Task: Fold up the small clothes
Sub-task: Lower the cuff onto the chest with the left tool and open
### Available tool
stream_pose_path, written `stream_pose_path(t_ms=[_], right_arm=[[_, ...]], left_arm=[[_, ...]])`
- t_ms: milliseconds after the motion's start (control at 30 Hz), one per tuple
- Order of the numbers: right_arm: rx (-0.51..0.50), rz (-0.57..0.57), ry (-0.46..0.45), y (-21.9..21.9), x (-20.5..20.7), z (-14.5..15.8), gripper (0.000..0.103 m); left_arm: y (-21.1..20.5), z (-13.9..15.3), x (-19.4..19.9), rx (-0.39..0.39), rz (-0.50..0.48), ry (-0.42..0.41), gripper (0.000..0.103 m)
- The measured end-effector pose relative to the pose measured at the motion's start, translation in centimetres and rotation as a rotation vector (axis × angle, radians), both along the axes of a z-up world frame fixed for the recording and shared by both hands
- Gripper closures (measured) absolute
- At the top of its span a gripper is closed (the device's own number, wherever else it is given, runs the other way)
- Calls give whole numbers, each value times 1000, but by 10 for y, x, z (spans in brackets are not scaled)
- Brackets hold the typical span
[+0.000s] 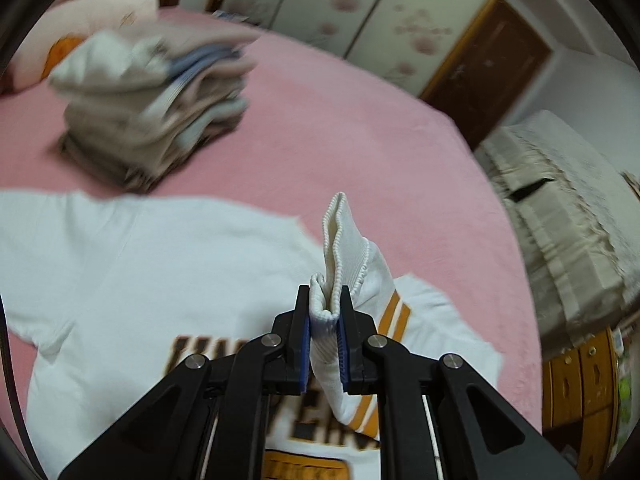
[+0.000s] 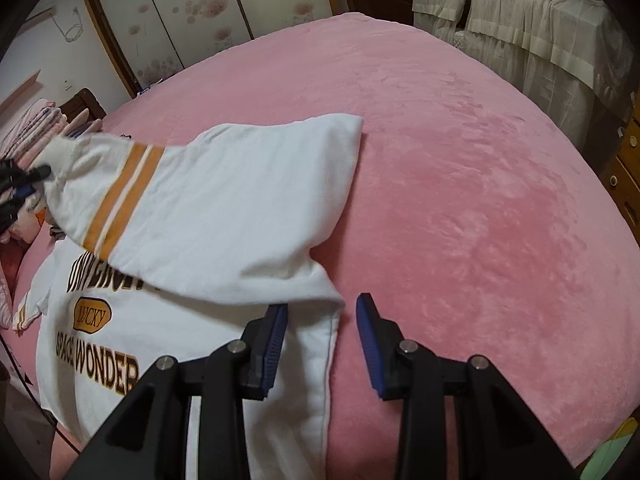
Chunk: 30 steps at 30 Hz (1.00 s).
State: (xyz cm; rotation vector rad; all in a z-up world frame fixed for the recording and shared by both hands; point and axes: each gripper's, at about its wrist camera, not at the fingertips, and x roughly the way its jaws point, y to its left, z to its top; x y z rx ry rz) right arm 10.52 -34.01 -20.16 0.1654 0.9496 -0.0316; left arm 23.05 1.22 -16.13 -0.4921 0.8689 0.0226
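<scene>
While the pink bed [image 2: 460, 140] serves as the folding surface, the white sweatshirt [image 2: 100, 344] lies flat on it, print up, near a stack of folded clothes [image 1: 152, 92]; its striped sleeve [image 2: 208, 200] is lifted across the chest, likely to fold inward, cuff [image 1: 340, 264] clamped in the left tongs [image 1: 324, 312], while the right tongs [image 2: 322, 320] hover apart over the armpit

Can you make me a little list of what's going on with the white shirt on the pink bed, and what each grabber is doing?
surface: pink bed cover
garment: white sweatshirt, lying flat, lettering facing up
sleeve: striped sleeve, lifted and drawn across the chest
left gripper: shut on the ribbed cuff
right gripper: open, at the sweatshirt's side edge, holding nothing
also on bed: pile of folded clothes, blurry
behind the bed: flowered wardrobe doors
</scene>
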Motion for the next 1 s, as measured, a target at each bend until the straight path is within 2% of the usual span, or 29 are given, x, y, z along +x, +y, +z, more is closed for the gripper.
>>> stream_pose_path(t_ms=[167,233,267,400,533,633,800,1000], right_arm=[[-40,-14,-21,3,2,0,67],[-68,-21,-28,3,2,-1,76],[-78,-19,-24,3,2,-3,90],[-73,-42,-36,0,-7,-2,95],[-67,-58,-11,-2,-8,-8,95],[-56,-69,-6,-2,-8,-6,95],[-74,-63,4,0,-6,-4,95],[-86,-71,19,3,-6,-7,90]], left_arm=[[17,-44,-7,6,57,81,94],[20,-56,-12,1,71,99,94],[23,-63,-15,0,76,108,94],[26,-79,-26,1,88,125,94],[32,-84,-28,-11,88,120,94],[35,-76,-29,-33,99,104,94],[34,-60,-32,-5,80,64,94],[41,-66,-38,-12,114,76,94]])
